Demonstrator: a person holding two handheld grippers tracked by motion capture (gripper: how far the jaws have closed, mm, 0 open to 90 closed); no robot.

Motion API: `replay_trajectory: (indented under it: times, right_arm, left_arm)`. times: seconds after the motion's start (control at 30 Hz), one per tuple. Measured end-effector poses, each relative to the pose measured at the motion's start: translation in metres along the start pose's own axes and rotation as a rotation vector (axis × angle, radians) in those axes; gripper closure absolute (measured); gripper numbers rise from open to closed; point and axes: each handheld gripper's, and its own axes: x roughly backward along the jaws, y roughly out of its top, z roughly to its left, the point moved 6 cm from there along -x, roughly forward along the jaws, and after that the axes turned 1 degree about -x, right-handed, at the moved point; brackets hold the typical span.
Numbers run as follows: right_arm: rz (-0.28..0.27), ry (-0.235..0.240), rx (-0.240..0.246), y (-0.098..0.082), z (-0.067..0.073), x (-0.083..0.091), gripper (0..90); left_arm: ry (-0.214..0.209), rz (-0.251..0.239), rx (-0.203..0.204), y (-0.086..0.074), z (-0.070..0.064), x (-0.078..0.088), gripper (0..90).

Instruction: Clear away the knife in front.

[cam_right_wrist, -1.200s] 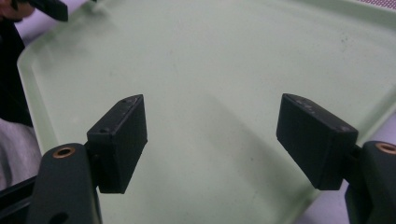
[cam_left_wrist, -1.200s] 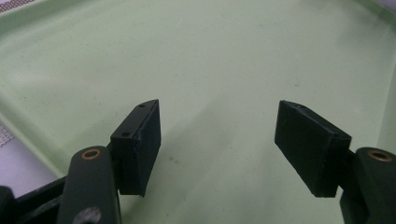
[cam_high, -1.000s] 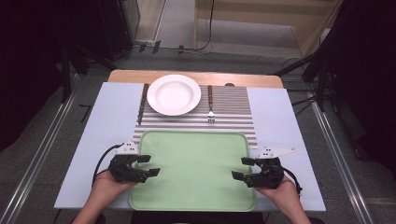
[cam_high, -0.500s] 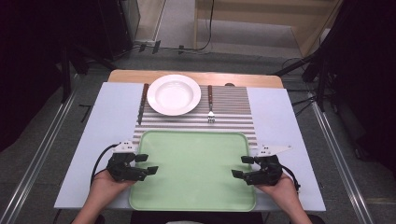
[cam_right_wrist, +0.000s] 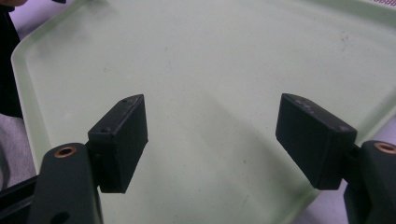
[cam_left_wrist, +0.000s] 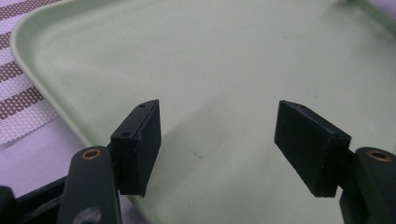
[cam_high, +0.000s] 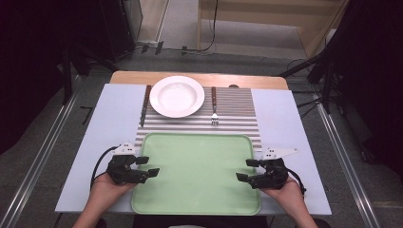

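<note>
A pale green tray [cam_high: 197,142] lies empty at the near middle of the table. My left gripper [cam_high: 148,166] rests at the tray's left edge, open, with its jaws reaching inward over the rim. My right gripper [cam_high: 246,170] mirrors it at the right edge, open too. From the left gripper view the tray [cam_left_wrist: 224,60] spreads bare between the fingers [cam_left_wrist: 140,144] of the left gripper [cam_left_wrist: 224,149]. The right gripper view has the tray [cam_right_wrist: 210,60] beneath the right gripper [cam_right_wrist: 210,144], whose spread fingers [cam_right_wrist: 310,140] hold nothing.
Beyond the tray a striped placemat [cam_high: 237,109] carries a white plate [cam_high: 177,96], a knife [cam_high: 144,103] to its left and a fork [cam_high: 214,105] to its right. A pale blue cover [cam_high: 111,118] lies over the tabletop. Dark stands and cables line both sides.
Both grippers have shifted only slightly at the tray's edges; the jaws stay open and nothing was taken hold of.
</note>
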Motion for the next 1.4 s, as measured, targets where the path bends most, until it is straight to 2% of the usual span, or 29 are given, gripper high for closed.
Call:
replay_trajectory:
  times: [0.07,0.17,0.2,0.37,0.43,0.47,0.53,0.67,0.77,0.83,0.97,1.33,1.4]
  right_arm:
    - [0.009,0.002,0.000,-0.002,0.000,-0.001,24.2]
    - [0.006,-0.011,-0.008,-0.003,-0.001,-0.001,24.2]
    - [-0.003,-0.022,-0.015,-0.004,-0.002,0.001,24.2]
    - [-0.016,-0.049,-0.018,-0.004,-0.004,0.004,24.2]
    - [-0.017,-0.048,-0.016,-0.004,-0.004,0.004,24.2]
    - [-0.030,-0.041,0.011,-0.004,-0.003,0.003,24.1]
    - [-0.036,-0.039,0.019,-0.003,-0.002,0.002,24.1]
    - [-0.033,-0.039,0.008,-0.002,-0.004,0.000,24.1]
    - [-0.035,-0.046,0.002,-0.003,-0.005,0.000,24.0]
    - [-0.033,-0.050,0.001,-0.003,-0.005,-0.001,24.0]
    - [-0.028,-0.045,0.002,-0.004,-0.005,-0.002,24.0]
    - [-0.024,-0.047,-0.010,-0.004,-0.007,-0.003,24.0]
    - [-0.025,-0.045,-0.011,-0.004,-0.007,-0.002,24.0]
  left_arm:
    - [-0.031,-0.002,0.052,0.003,0.000,0.001,31.4]
    - [-0.018,-0.019,0.047,0.004,0.001,0.002,31.4]
    - [-0.010,-0.014,0.031,0.005,0.002,0.002,31.4]
    - [0.013,-0.017,0.035,0.004,0.005,0.001,31.3]
    - [0.017,-0.027,0.041,0.004,0.007,0.002,31.3]
    - [0.015,-0.032,0.038,0.004,0.008,0.003,31.3]
    - [0.035,-0.033,0.036,0.005,0.011,0.003,31.3]
    - [0.048,-0.035,0.039,0.008,0.016,0.004,31.3]
    - [0.032,-0.029,0.044,0.011,0.019,0.003,31.3]
    - [0.053,-0.034,0.036,0.015,0.022,0.004,31.2]
    - [0.048,-0.048,0.048,0.021,0.025,0.006,31.1]
    - [0.113,-0.021,0.091,0.043,0.050,0.004,31.3]
    - [0.116,-0.035,0.099,0.047,0.054,0.004,31.3]
